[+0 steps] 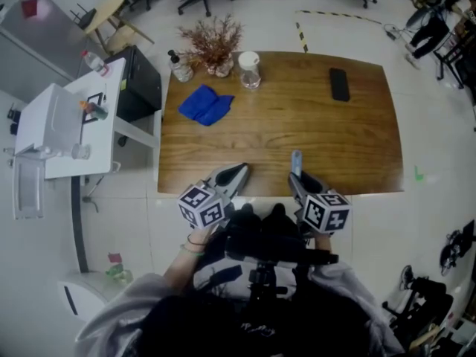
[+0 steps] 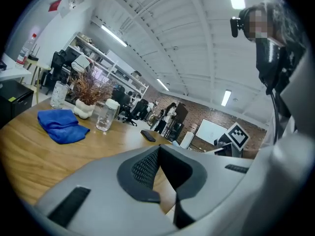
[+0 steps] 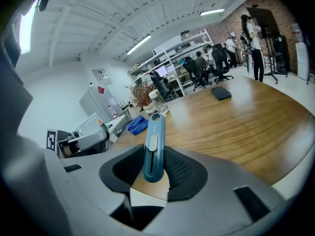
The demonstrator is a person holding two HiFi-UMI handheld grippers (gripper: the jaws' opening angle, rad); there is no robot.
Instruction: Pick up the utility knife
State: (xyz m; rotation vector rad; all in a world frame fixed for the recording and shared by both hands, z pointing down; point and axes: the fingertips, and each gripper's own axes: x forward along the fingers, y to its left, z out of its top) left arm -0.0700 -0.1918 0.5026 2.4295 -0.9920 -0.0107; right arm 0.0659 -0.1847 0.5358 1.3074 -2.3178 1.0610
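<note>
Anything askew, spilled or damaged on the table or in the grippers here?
Nothing stands out. The utility knife sits straight between the right gripper's pads. On the table, the blue cloth is crumpled with no spill around it, the lidded jar stands upright, and the black phone lies flat.

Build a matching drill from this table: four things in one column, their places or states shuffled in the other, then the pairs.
Things
1. utility knife
2. blue cloth
3. black phone
4. left claw

Places or states
A. lies alone toward the far right of the table
B. shut, nothing in it
C. gripped by the right claw
D. beside the dried plant, far left

Pairs: 1-C, 2-D, 3-A, 4-B
</note>
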